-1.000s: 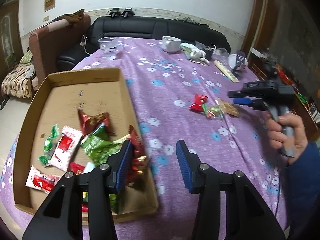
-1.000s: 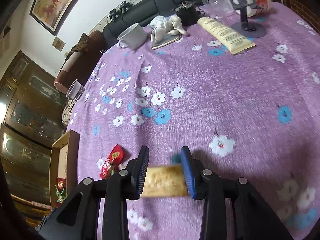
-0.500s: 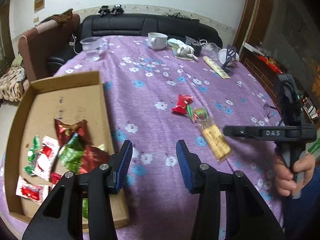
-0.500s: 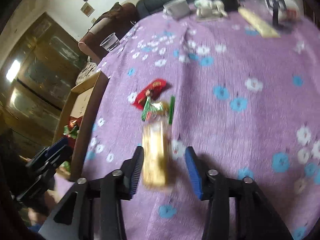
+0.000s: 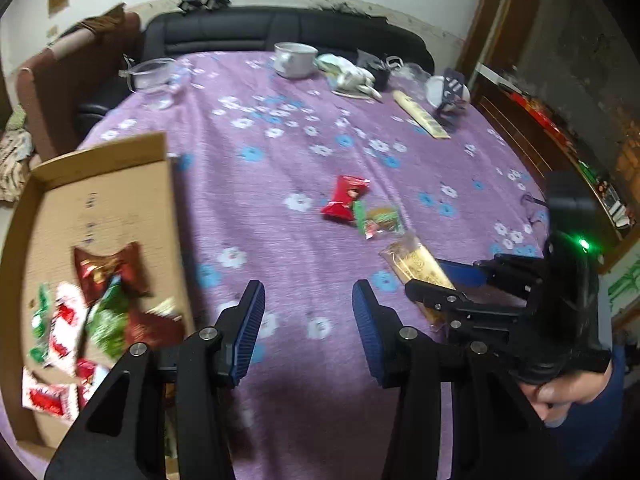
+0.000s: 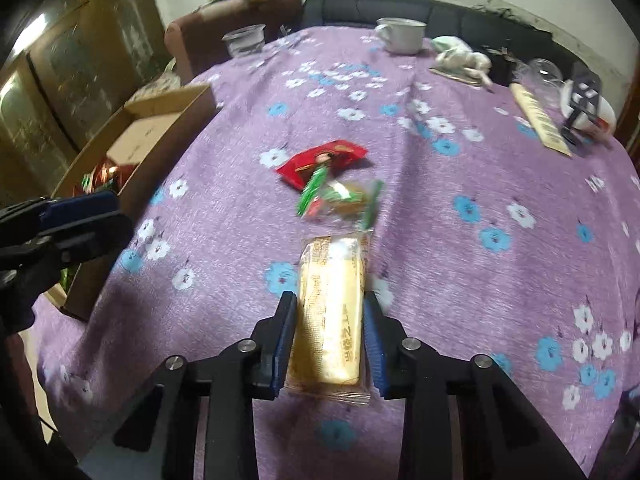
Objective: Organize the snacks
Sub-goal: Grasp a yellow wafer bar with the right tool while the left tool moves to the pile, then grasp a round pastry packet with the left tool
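At the far left of the bench [image 5: 280, 208], a shallow cardboard box [image 5: 100, 208] holds a loose heap of red, green and white snack packets [image 5: 104, 304]; it sits on a purple floral cloth. Just right of the box, the left gripper [image 5: 308, 312] hangs above bare cloth, blue pads apart, nothing between them. Centre: a red packet [image 6: 320, 160] and a clear green-edged packet [image 6: 340, 200] lie touching each other, outside the box. Near edge, right of centre: the long yellow wafer bar [image 6: 330, 312] in a clear wrapper, lying lengthwise toward the camera. The right gripper [image 6: 330, 316] straddles its near half; the jaws have just been closing, and both pads now sit against the bar's long sides, so I read it as clamped on the bar, though whether it is lifted off the cloth I cannot tell. Far right: a mug [image 6: 400, 34], a tube and clutter, well apart from the work.

Risks, as judged:
- Grip is on one end only; the free end may sag or swing and pivot out on the carry to the box.
- Wrapper looks slick and loose, so the pads may hold film rather than bar, and it slips.
- Hard squeeze could crack a brittle wafer.
- The free end lies near the green-edged packet; dragging could shove it.

Bar appearance: pale gold, flat, rigid-looking, printed lettering, crimped transparent ends.
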Tool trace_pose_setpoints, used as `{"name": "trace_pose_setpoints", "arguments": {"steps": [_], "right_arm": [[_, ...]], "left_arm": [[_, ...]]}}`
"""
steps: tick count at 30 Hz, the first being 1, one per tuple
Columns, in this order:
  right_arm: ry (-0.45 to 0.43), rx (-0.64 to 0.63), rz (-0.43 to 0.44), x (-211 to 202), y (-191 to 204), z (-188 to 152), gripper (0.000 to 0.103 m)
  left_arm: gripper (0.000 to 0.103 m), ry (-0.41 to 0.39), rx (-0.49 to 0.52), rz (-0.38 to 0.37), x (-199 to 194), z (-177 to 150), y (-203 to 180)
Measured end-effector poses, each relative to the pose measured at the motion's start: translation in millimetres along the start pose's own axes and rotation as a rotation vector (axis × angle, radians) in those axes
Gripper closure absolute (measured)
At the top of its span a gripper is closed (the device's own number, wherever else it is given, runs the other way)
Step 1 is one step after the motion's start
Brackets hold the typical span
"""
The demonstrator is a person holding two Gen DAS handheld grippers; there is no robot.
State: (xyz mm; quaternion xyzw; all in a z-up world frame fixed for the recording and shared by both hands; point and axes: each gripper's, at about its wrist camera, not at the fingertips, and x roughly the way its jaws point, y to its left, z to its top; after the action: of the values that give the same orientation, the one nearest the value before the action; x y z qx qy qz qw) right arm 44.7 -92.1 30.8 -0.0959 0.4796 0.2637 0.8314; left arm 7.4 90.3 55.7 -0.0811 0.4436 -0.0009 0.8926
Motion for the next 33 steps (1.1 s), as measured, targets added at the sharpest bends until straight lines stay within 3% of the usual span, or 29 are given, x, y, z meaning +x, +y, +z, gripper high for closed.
{"name": "trace_pose_setpoints", "arguments": {"steps": [2,8,13,18,22,25,33], "right_arm": [[-0.040,0.068,0.030,-8.6,-18.8,-0.5,0.071],[-0.179,0.317,0.123,-38.7,-83.3,-0.4,0.070],[-0.208,0.435,0.177,-43.2,-107.6,-1.8,0.070],[-0.229,0.440,0.190,-46.2,-104.9,1.2,0.070],[-0.232,0.426,0.194,-46.7,-103.2,1.4,0.070],[-0.237,0.417,0.191,-48.7,-101.2,1.3,0.070],[-0.232,0.391,0.186,-45.7,-93.9,2.3,0.070]], "left_arm": [[0.048,0.030,0.001,-0.027,9.0,10.2,-8.4],[0.048,0.112,-0.047,-0.080,44.5,38.5,-29.5],[0.048,0.173,-0.075,-0.035,84.7,49.0,-44.2],[0.049,0.186,-0.078,-0.019,104.1,54.6,-55.2],[0.049,0.147,-0.033,0.027,113.6,56.7,-67.5],[0.060,0.106,-0.005,0.058,112.8,50.9,-71.2],[0.066,0.073,-0.014,0.032,89.7,28.3,-59.5]]}}
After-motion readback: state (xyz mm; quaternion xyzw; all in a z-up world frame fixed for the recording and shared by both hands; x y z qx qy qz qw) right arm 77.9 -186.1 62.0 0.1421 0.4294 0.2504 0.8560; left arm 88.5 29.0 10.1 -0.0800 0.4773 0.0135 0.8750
